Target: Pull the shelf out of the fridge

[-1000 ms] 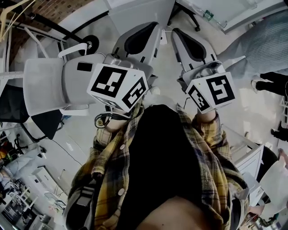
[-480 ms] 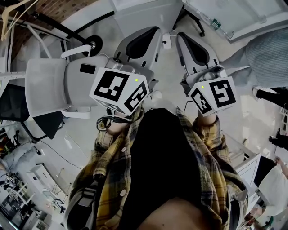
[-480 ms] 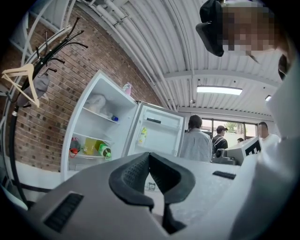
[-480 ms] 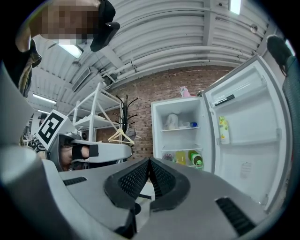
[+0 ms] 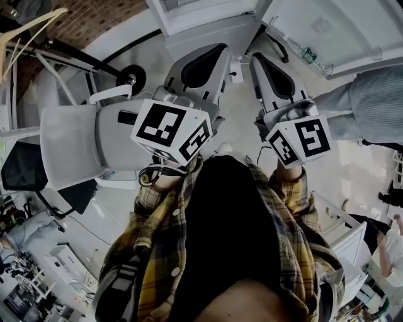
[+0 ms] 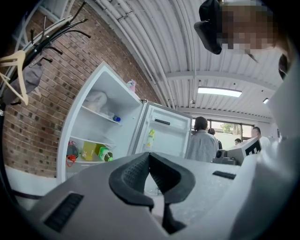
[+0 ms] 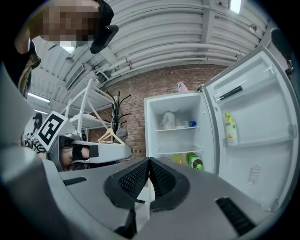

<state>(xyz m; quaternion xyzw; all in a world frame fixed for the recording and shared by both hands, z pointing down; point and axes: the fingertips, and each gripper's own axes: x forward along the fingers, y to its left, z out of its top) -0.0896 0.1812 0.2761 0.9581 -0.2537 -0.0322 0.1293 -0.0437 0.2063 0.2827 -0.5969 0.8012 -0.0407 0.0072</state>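
The white fridge [image 7: 178, 136] stands open against a brick wall, some way ahead of both grippers. Inside, an upper shelf [image 7: 176, 129] carries a white bag and a small bottle. A lower shelf [image 7: 177, 152] has yellow and green bottles [image 7: 190, 161] under it. In the left gripper view the fridge [image 6: 101, 136] and its door [image 6: 164, 136] lie ahead to the left. My left gripper [image 6: 149, 155] is shut on nothing. My right gripper [image 7: 149, 161] is also shut and empty. In the head view both grippers, left [image 5: 211, 53] and right [image 5: 261, 63], point at the fridge [image 5: 208, 16].
The open door [image 7: 255, 126] swings out to the right with a yellow bottle [image 7: 229, 129] in its rack. A white chair [image 5: 69, 141] stands left of me. A coat stand with a hanger [image 6: 16, 63] is left of the fridge. People [image 6: 201, 140] stand behind on the right.
The head view has tilted up, so more of the fridge and its door shows at the top. Both grippers stay shut and have shifted slightly forward.
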